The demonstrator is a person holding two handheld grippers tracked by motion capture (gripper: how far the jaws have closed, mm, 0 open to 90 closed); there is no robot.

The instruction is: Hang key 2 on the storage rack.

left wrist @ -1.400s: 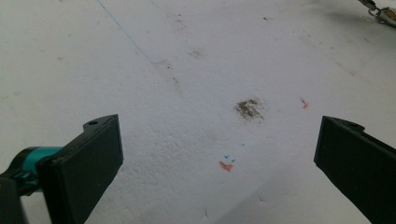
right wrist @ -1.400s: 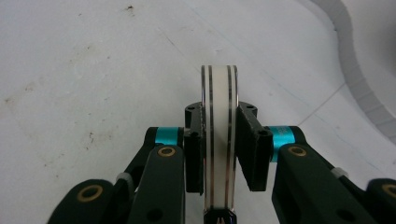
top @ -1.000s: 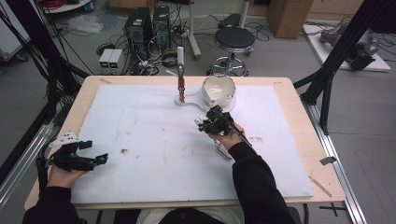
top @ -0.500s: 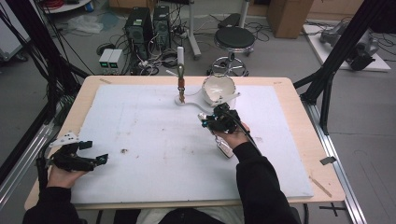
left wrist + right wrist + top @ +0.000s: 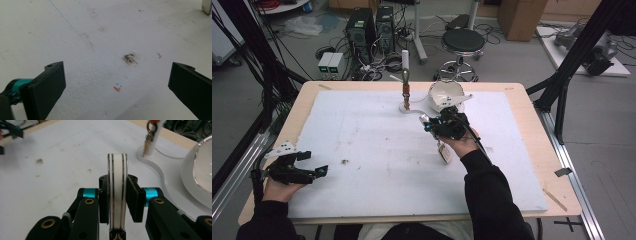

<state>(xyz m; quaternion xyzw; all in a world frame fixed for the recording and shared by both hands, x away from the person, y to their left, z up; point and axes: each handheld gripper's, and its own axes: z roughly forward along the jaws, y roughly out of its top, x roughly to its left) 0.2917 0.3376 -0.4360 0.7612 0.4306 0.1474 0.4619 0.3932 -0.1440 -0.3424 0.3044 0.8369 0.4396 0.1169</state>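
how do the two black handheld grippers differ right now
The right gripper is shut on a flat white handle with dark stripes; the left gripper is open and holds nothing. The right sits near the white bowl at the far side; the left sits at the near left edge. Both have black jaws.

Wooden table (image 5: 532, 115) is carrying a white foam sheet (image 5: 377, 145) covering most of its top. White stand (image 5: 406, 102) and white bowl (image 5: 444, 95) are sitting at the sheet's far edge; brown smudge (image 5: 345, 161) is lying near-left.
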